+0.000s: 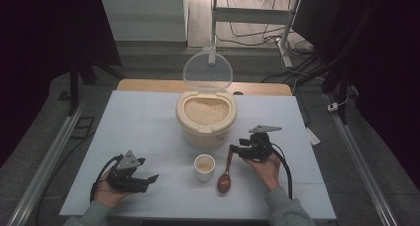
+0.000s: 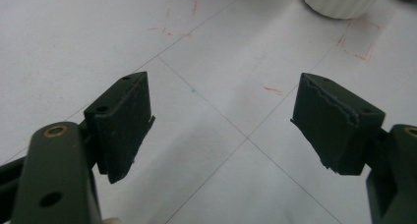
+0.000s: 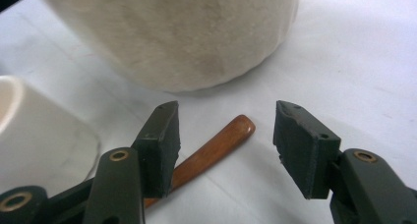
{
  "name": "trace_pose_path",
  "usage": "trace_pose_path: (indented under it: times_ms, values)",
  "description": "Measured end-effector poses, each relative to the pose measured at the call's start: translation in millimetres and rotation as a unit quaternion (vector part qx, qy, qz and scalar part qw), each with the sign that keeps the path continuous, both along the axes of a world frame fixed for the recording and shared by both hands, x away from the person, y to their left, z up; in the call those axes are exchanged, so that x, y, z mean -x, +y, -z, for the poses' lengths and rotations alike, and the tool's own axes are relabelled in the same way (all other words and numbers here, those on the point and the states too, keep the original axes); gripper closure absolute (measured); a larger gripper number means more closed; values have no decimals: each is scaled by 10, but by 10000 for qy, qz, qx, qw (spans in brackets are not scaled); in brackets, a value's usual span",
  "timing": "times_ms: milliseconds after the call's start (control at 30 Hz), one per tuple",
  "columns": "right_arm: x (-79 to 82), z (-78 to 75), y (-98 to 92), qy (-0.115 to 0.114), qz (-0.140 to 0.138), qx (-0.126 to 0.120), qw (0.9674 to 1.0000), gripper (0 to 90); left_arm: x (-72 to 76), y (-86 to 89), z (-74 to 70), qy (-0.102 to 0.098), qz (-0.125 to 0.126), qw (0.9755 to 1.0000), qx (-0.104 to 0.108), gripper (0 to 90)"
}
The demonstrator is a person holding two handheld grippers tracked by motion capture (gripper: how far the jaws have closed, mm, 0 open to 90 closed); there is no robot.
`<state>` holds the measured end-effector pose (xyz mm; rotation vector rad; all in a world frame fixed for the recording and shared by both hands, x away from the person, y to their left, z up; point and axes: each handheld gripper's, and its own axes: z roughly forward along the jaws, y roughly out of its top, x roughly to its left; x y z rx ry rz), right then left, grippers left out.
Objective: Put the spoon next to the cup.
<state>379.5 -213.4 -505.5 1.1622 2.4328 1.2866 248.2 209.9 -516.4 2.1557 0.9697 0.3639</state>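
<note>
A brown wooden spoon [image 1: 225,175] lies on the white table, bowl toward me, next to a small white cup [image 1: 204,167] with rice in it. My right gripper [image 1: 234,150] is open at the handle's far end. In the right gripper view the handle [image 3: 216,148] rests on the table between the spread jaws, nearer the left one, and neither pad presses it; the right gripper [image 3: 223,135] faces the cream rice container [image 3: 187,32]. My left gripper [image 1: 147,170] is open and holds nothing at the front left; in its own view the left gripper [image 2: 221,116] hangs over bare table.
The cream rice container [image 1: 205,114] stands at mid table, full of rice, its clear lid [image 1: 208,71] tipped up behind. The cup's base [image 2: 342,0] sits at the top right of the left gripper view. The white table [image 1: 138,122] ends in a wooden edge at the back.
</note>
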Motion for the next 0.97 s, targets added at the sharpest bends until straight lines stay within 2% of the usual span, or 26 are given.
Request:
trace_pose_path:
  times_ms: [133,233,300,467,667,800,967]
  values:
    - [115,-66,-138,-196,-147,-25,9997,432,2,3,-1,-5,-21,10000,36,221]
    - [216,-117,-253,-330,-249,45,9991,427,3,6,-1,-3,-36,10000,45,221]
    - [289,-150,-337,-376,-288,141,9988,420,3,15,-2,-2,-47,10000,49,220]
    - [473,-187,-562,-539,-389,56,9978,421,9,39,-6,-5,-89,9999,86,220]
    - [654,-225,-768,-698,-484,141,9963,420,9,48,-9,-7,-121,9999,107,219]
    - [716,-211,-848,-757,-523,73,9957,420,15,46,-12,-11,-122,9999,113,218]
    - [732,-215,-879,-808,-587,102,9949,420,16,56,-16,-20,-170,9998,116,210]
